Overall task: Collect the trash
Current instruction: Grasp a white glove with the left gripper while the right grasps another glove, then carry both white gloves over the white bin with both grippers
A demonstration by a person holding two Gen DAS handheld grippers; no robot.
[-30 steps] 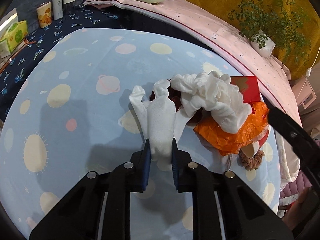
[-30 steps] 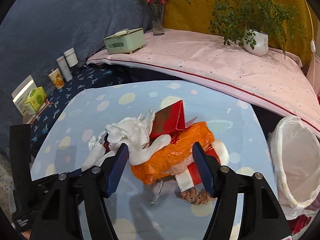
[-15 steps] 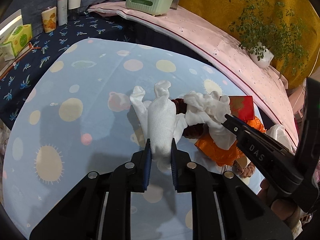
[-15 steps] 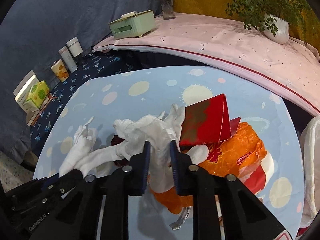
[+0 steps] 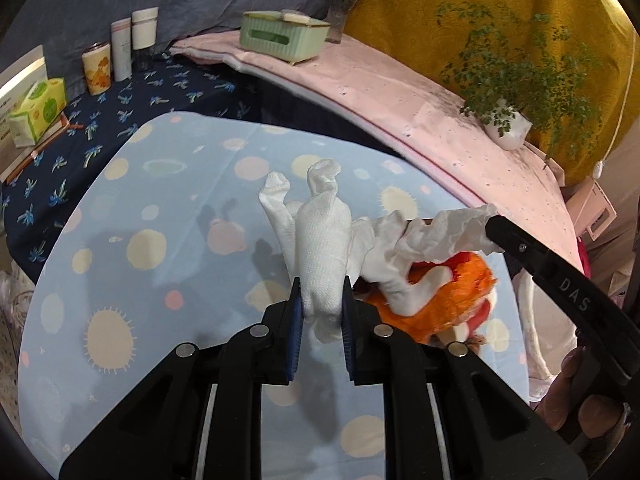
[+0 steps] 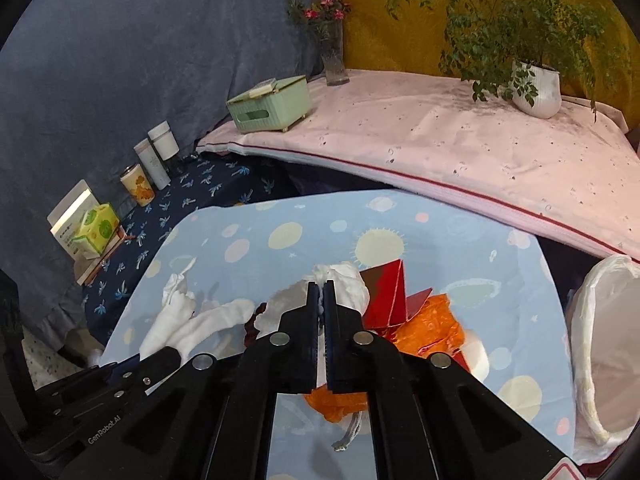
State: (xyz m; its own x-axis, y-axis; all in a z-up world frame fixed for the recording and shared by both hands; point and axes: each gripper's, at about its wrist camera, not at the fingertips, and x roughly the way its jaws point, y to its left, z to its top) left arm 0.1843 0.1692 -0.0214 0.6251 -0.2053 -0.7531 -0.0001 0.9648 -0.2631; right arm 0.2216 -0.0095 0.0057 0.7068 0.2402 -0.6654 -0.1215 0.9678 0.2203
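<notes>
Handling soft, feather-light stuff: left gripper (image 5: 320, 308) clamped on white cloth wad (image 5: 322, 248), right gripper (image 6: 319, 294) pinched together on crumpled tissue (image 6: 344, 280), both over trash pile (image 6: 424, 320) mid-surface (image 6: 288, 236). Probably compressible, slip-prone; best gripped deep at bunched folds. Lined bin (image 6: 604, 344) near right.

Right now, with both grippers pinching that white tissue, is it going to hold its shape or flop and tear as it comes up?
Probably floppy: the white tissue sags in crumpled folds between the left gripper and the right gripper. It looks light. It might tear, since both grippers are shut on thin, wrinkled paper, if they pull apart.
</notes>
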